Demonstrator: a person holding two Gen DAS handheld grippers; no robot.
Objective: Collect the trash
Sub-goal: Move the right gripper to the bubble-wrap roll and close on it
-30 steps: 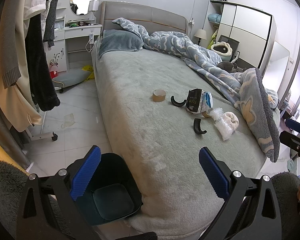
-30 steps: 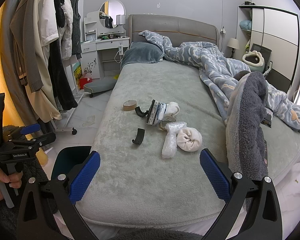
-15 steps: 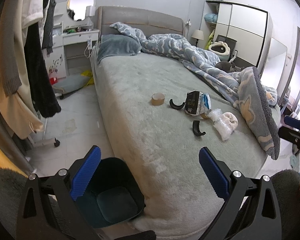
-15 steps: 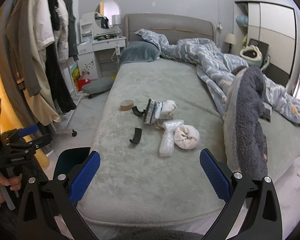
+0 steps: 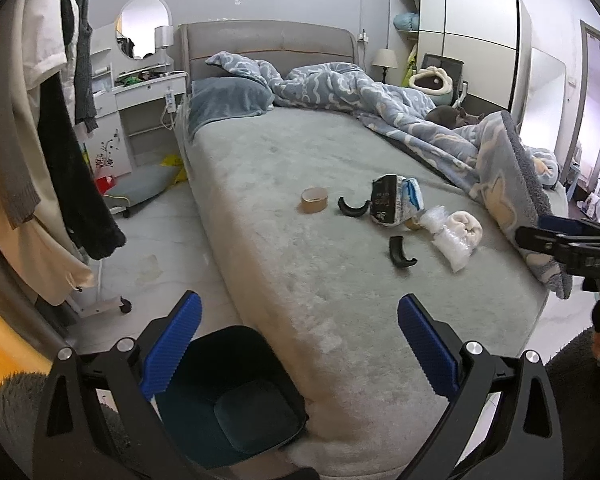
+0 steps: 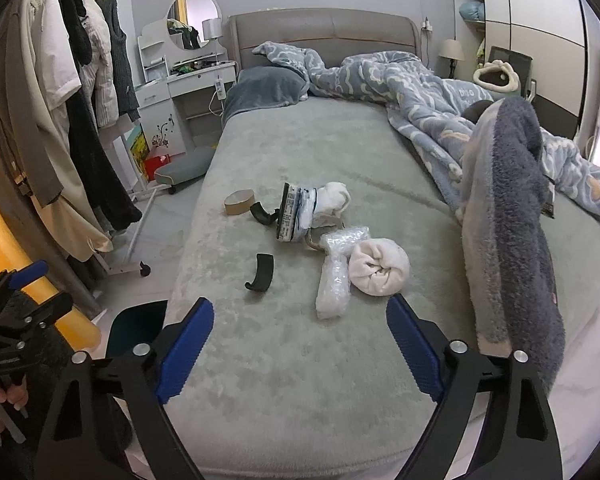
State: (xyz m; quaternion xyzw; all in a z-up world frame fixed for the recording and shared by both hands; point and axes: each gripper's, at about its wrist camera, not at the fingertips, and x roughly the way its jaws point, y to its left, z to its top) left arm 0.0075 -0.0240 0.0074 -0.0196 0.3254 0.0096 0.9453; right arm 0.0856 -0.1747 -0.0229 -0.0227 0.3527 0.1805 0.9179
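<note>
Trash lies on the grey bed (image 5: pixel 284 184): a brown tape roll (image 5: pixel 314 200), a black curved piece (image 5: pixel 353 208), a crumpled package (image 5: pixel 396 200), a bubble-wrap bundle (image 5: pixel 448 240), a rolled white cloth (image 5: pixel 466 228) and a second black curved piece (image 5: pixel 400 252). A dark teal bin (image 5: pixel 236 392) stands on the floor at the bed's near corner. My left gripper (image 5: pixel 298 344) is open and empty above the bin and bed corner. My right gripper (image 6: pixel 300 344) is open and empty over the bed's foot, short of the curved piece (image 6: pixel 260 272) and bubble wrap (image 6: pixel 336 272).
A clothes rack with hanging coats (image 5: pixel 40 140) stands on the left. A blue patterned duvet (image 6: pixel 500 152) is heaped along the bed's right side. A dressing table (image 5: pixel 144 92) and a floor cushion (image 5: pixel 144 184) are beyond. A wardrobe (image 5: pixel 468 44) is at the back right.
Both grippers have moved a little forward toward the bed. The trash looks slightly nearer in both views. Both jaws stay open and nothing was picked up.
</note>
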